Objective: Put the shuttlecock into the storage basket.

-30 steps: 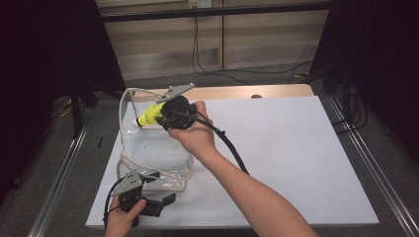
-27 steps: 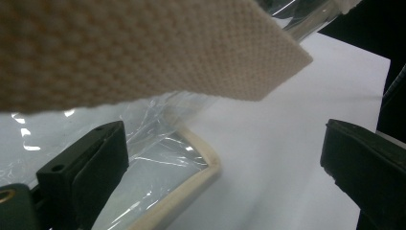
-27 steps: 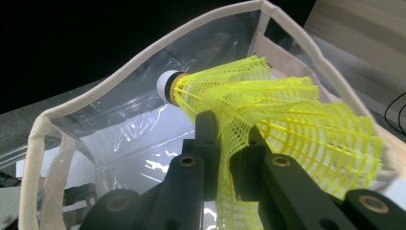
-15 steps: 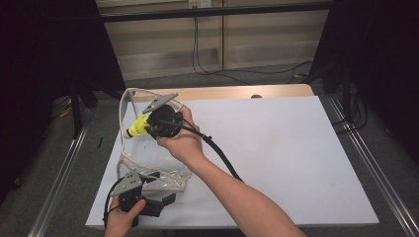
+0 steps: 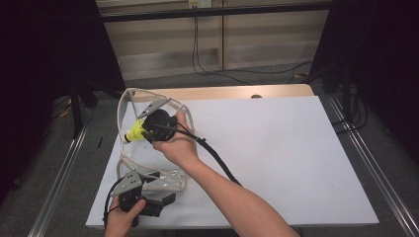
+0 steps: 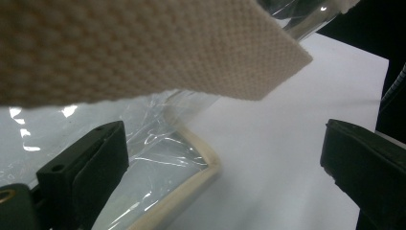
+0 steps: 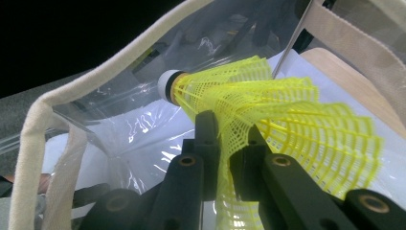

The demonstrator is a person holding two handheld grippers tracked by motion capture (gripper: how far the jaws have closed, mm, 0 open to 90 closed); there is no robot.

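Shuttlecock (image 7: 268, 120), yellow, is gripped by its skirt in the closed right gripper (image 7: 225, 143) at the mouth of a clear bag (image 5: 129, 163), not yet released inside, while the left gripper (image 5: 165, 200) is held open beside the bag's near edge

Right gripper (image 5: 143, 129) shifted leftward and lower across the high view — from above the far rim of the clear bag (image 5: 129, 148) to down inside its open mouth. Yellow shuttlecock (image 5: 134, 134) carried along in the pinched jaws, now pointing at the bag's left wall instead of poking above the rim. Right hand (image 5: 175, 143) and forearm followed, drawn closer to the table's left edge. Black cable (image 5: 217, 160) trailing behind pulled left as well — lying lower across the white tabletop (image 5: 276, 148) than before.
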